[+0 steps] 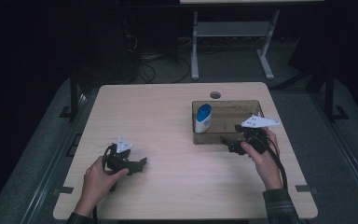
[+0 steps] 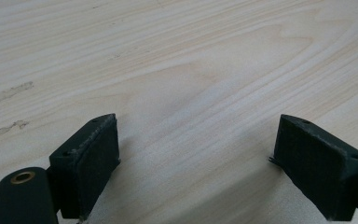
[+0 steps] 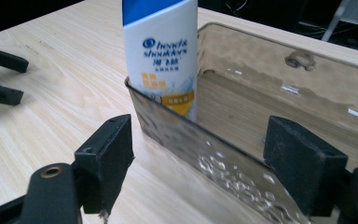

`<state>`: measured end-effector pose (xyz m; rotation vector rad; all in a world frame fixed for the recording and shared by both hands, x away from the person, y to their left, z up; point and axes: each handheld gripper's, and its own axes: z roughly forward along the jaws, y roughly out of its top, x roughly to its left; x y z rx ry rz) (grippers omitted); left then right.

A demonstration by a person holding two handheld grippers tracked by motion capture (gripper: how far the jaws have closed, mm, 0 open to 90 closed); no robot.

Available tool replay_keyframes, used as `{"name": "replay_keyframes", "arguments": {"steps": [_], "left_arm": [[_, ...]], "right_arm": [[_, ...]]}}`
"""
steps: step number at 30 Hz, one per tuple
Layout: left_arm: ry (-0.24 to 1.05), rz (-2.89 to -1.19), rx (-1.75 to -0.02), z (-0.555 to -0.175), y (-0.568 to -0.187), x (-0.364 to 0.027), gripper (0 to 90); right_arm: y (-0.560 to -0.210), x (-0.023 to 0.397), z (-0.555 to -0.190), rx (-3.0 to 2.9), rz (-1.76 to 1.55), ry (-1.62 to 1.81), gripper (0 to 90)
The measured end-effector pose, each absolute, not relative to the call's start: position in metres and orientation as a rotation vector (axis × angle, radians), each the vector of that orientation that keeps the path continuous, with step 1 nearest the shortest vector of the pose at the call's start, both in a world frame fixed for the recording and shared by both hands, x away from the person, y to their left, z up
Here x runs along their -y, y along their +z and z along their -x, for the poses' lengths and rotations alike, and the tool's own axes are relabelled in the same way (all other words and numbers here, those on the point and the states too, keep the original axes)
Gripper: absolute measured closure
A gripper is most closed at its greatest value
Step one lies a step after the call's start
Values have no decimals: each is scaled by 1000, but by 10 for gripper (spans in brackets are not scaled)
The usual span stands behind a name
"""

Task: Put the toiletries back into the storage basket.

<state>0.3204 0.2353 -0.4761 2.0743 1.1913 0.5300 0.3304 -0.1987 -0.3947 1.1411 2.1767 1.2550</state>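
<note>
With its jaws spread, the right tool (image 3: 200, 158) is best closed squarely on the near wall of the clear bin (image 3: 223, 154) holding a shampoo bottle (image 3: 161, 51), while the left tool (image 2: 196, 163), also spread, is rested on the worktop (image 2: 177, 56)

Shampoo bottle (image 3: 161, 51) top cut off; base behind bin wall (image 3: 205, 149).

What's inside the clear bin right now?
A white and blue shampoo bottle stands upright in the clear bin's left end. The rest shows bare floor; the bottle's base is blurred behind the rippled wall.
</note>
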Motion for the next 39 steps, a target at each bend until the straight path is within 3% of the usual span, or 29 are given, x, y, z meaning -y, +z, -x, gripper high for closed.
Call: {"name": "replay_keyframes", "arguments": {"steps": [39], "left_arm": [[532, -2075, -1188, -320, -476, -235, 129]], "right_arm": [[-467, 282, -248, -2155, -1375, 1002, 228]]}}
